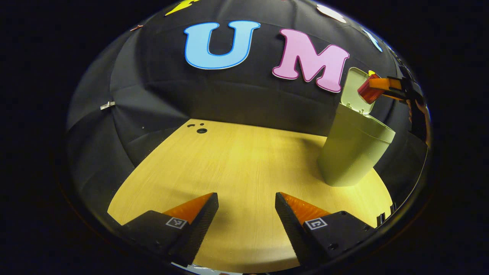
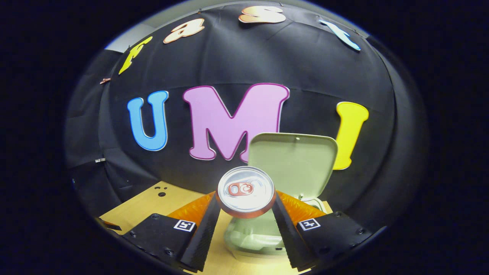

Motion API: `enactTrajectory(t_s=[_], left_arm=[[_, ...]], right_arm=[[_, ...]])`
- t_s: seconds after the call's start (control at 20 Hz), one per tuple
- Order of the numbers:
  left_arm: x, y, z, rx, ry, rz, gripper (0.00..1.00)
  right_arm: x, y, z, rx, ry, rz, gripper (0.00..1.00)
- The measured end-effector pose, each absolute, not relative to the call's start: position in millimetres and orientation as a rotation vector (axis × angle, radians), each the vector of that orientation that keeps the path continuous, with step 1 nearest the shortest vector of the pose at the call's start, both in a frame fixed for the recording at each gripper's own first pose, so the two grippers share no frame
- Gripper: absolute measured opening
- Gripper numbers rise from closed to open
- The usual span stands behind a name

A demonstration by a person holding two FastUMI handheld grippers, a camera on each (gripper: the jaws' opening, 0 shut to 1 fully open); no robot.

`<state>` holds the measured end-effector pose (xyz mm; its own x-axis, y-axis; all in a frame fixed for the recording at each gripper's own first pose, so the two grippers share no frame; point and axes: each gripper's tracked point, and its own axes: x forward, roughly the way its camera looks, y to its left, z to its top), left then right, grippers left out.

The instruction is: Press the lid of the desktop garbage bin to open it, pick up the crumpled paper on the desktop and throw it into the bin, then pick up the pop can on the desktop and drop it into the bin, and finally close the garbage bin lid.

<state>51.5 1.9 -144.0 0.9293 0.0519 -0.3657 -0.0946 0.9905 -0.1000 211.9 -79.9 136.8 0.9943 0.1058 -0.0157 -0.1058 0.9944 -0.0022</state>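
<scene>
A pale green bin point(image 1: 353, 152) stands on the wooden table at the right of the left gripper view, its lid point(image 1: 355, 89) raised upright. Above its mouth the right gripper point(image 1: 382, 89) holds a red pop can point(image 1: 367, 91) on its side. In the right gripper view, the right gripper point(image 2: 245, 206) is shut on the pop can point(image 2: 245, 190), whose silver top faces the camera, above the open bin point(image 2: 256, 235) with the lid point(image 2: 292, 160) standing behind. My left gripper point(image 1: 246, 202) is open over the bare table, well left of the bin.
The wooden table point(image 1: 237, 160) stretches out ahead of the left gripper, with a few small dark holes point(image 1: 201, 130) near its far left corner. Black cloth walls close off the back and sides. A hand point(image 1: 418, 114) holds the right gripper beyond the bin.
</scene>
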Motion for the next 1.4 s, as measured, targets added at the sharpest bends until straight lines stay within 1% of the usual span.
enactTrajectory(t_s=[0.25,0.6,0.85,1.15,1.4], left_arm=[[60.2,-20.3,-144.7,-0.106,0.378,0.048,0.96],[69.0,-47.0,-150.6,-0.083,0.396,0.013,0.96],[76.3,-55.1,-151.0,-0.066,0.401,-0.005,0.96],[75.7,-50.8,-151.9,-0.058,0.411,0.008,0.96],[70.7,-45.7,-152.6,-0.054,0.42,0.017,0.96]], right_arm=[[214.2,-115.8,116.3,0.013,0.049,0.058,0.82],[218.1,-140.3,87.6,0.028,0.104,0.026,0.82],[222.8,-140.3,83.9,0.025,0.12,0.017,0.82],[229.6,-138.3,82.4,0.019,0.136,0.015,0.84],[230.3,-140.6,104.2,0.03,0.098,0.005,0.9]])
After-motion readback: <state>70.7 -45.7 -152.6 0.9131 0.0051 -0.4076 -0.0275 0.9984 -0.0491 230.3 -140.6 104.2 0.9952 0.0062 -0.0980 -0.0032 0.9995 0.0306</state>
